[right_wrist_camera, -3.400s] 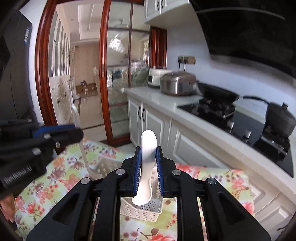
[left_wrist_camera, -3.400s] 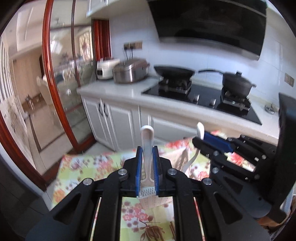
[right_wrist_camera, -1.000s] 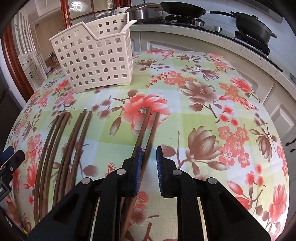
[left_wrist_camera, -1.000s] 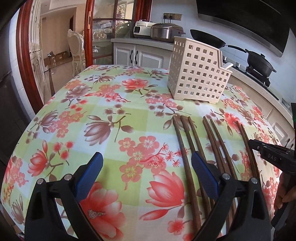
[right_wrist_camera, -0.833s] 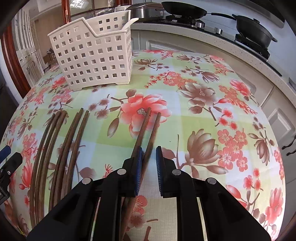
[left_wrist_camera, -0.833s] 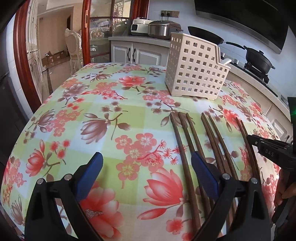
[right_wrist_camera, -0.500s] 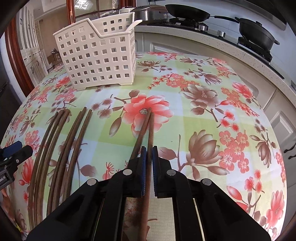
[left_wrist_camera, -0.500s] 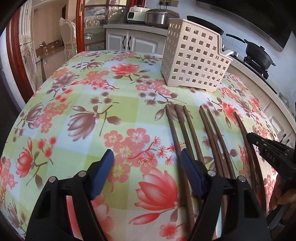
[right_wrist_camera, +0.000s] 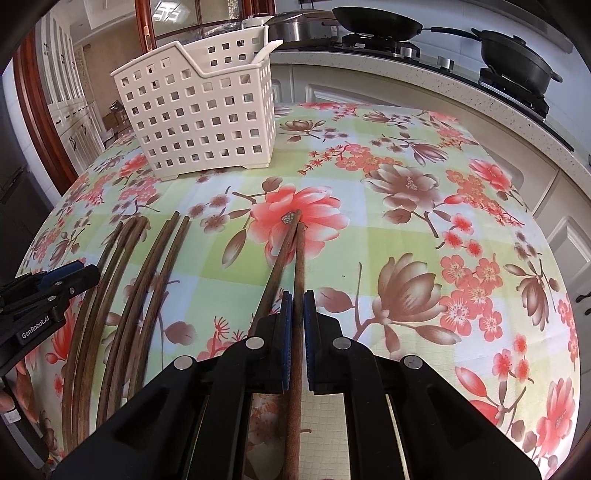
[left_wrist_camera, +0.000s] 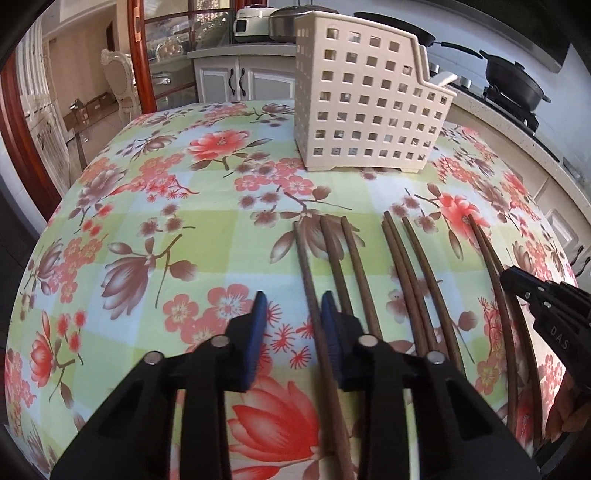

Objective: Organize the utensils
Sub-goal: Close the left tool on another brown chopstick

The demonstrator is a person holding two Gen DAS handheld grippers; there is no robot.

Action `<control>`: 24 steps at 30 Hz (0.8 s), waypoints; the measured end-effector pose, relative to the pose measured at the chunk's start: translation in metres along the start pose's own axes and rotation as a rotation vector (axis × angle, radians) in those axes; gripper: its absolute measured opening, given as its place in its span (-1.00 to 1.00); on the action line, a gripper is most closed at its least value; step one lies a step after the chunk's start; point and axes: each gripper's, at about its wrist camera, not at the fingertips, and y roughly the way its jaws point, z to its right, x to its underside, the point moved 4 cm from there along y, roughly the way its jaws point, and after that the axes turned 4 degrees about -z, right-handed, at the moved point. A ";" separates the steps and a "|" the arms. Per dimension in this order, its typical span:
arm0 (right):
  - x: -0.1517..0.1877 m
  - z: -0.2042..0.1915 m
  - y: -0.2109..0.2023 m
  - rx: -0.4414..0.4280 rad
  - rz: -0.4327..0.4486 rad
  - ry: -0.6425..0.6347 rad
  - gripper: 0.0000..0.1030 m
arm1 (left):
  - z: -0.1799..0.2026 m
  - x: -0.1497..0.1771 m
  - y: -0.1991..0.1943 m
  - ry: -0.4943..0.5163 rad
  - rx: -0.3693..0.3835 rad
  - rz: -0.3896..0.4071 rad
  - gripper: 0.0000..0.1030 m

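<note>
Several brown wooden chopsticks [left_wrist_camera: 410, 258] lie side by side on the floral tablecloth [left_wrist_camera: 147, 206]. A white perforated utensil basket [left_wrist_camera: 369, 99] stands beyond them, with a white spoon handle sticking out; it also shows in the right wrist view [right_wrist_camera: 199, 110]. My left gripper [left_wrist_camera: 291, 310] is open, low over the cloth, with the leftmost chopstick [left_wrist_camera: 308, 273] between its pads. My right gripper [right_wrist_camera: 297, 302] is shut on one chopstick [right_wrist_camera: 299, 258] of the rightmost pair; its partner [right_wrist_camera: 280, 254] lies just left of the pads.
A kitchen counter with a stove, pans [right_wrist_camera: 517, 22] and a rice cooker [left_wrist_camera: 255, 22] runs behind the table. Cabinets and a glass door with a red wooden frame [left_wrist_camera: 136, 55] stand at the far left. The table edge curves away on all sides.
My left gripper has narrowed its opening and moved forward around the leftmost chopstick. My right gripper has closed from slightly open onto one chopstick.
</note>
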 end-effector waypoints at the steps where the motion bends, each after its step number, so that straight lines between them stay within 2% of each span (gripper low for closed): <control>1: -0.001 0.000 0.000 0.001 -0.004 -0.004 -0.87 | 0.003 0.000 0.000 0.016 0.002 -0.003 -0.65; 3: -0.001 -0.001 0.001 0.007 -0.012 -0.014 -0.87 | 0.008 0.001 0.001 0.044 -0.005 -0.003 -0.85; 12: -0.005 -0.006 0.003 0.036 -0.041 -0.086 -0.86 | 0.009 0.000 0.001 0.064 0.008 -0.013 -0.86; 16: -0.007 -0.006 0.004 0.019 -0.042 -0.088 -0.87 | 0.004 -0.002 0.001 0.049 0.044 -0.022 -0.88; 20: -0.007 -0.002 -0.007 -0.020 0.005 -0.058 -0.87 | -0.006 -0.003 -0.006 0.017 0.058 -0.002 -0.88; 24: -0.014 -0.002 -0.026 -0.045 0.072 -0.040 -0.87 | -0.013 -0.009 -0.029 -0.003 0.062 0.058 -0.88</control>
